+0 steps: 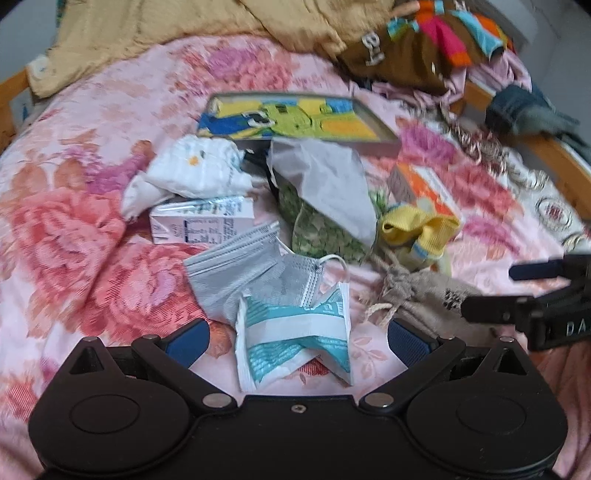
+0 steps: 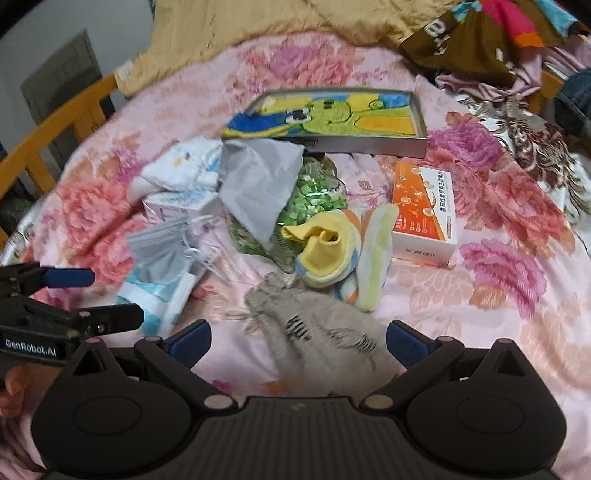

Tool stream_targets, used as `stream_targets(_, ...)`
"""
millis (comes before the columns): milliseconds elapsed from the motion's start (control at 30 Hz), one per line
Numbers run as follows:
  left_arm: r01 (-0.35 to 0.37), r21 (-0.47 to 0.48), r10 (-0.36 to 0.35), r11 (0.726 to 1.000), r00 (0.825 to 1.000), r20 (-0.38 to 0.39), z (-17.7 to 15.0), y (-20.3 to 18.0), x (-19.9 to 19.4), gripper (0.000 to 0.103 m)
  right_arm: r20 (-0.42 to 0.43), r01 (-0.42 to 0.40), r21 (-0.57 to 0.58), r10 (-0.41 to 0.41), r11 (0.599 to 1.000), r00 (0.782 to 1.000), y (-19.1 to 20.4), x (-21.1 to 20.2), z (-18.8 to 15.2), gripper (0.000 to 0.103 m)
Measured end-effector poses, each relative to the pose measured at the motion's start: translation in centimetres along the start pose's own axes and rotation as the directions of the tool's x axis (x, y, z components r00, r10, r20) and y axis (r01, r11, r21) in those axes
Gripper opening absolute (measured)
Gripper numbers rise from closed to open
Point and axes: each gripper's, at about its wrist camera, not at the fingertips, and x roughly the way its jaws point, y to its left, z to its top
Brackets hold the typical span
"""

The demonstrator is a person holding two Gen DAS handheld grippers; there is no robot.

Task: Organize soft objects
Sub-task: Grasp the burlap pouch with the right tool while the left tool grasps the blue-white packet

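Observation:
A pile of items lies on a pink floral bedspread (image 1: 74, 229). My left gripper (image 1: 297, 341) is open, its jaws either side of a white-and-teal packet (image 1: 295, 336), with grey face masks (image 1: 236, 273) just beyond. My right gripper (image 2: 297, 343) is open over a beige drawstring pouch (image 2: 325, 332). Yellow striped socks (image 2: 332, 254) lie beyond the pouch. A grey cloth (image 2: 258, 181) drapes over a bag of green pieces (image 2: 314, 192). A white patterned cloth (image 1: 195, 170) sits at the pile's left.
A framed cartoon picture (image 2: 332, 118) lies at the back. An orange-and-white box (image 2: 424, 214) sits right of the socks, a small white carton (image 1: 203, 221) left. Tan blanket (image 1: 147, 29) and colourful clothes (image 1: 424, 40) are heaped behind. Wooden bed rails (image 2: 55, 125) edge the bed.

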Motion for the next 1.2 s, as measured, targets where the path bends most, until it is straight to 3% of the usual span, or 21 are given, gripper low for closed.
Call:
stream_targets(133, 0.000, 0.011, 0.001, 1.000, 0.999, -0.042, 0.2, 0.2, 1.7, 0.102, -0.086, -0.007, -0.040, 0.003, 0.999, 0.996, -0.3, 2.3, 1.1, 0.103)
stream_targets(300, 0.023, -0.060, -0.028, 0.998, 0.997, -0.074, 0.4, 1.2, 2.9, 0.102, -0.175, -0.013, -0.059, 0.002, 0.998, 0.985, -0.2, 4.9, 1.6, 0.103)
stream_targets(433, 0.062, -0.111, -0.072, 0.992, 0.993, -0.092, 0.4, 1.8, 3.4, 0.091, -0.246, -0.015, -0.049, 0.003, 0.999, 0.969, -0.2, 6.5, 1.8, 0.102)
stream_targets(633, 0.093, -0.115, -0.104, 0.989, 0.990, -0.092, 0.3, 1.5, 3.9, 0.077, -0.274, -0.040, -0.032, 0.030, 0.999, 0.961, -0.3, 7.5, 1.8, 0.083)
stream_targets(767, 0.109, -0.140, -0.122, 0.984, 0.989, -0.082, 0.3, 1.8, 4.1, 0.073, -0.264, -0.030, -0.030, 0.021, 0.999, 0.964, -0.2, 7.6, 1.8, 0.060)
stream_targets(1200, 0.163, -0.147, -0.168, 0.976, 0.986, -0.019, -0.1, 1.7, 3.0, 0.068, -0.208, -0.066, -0.020, 0.060, 0.998, 0.976, -0.1, 6.8, 1.5, 0.022)
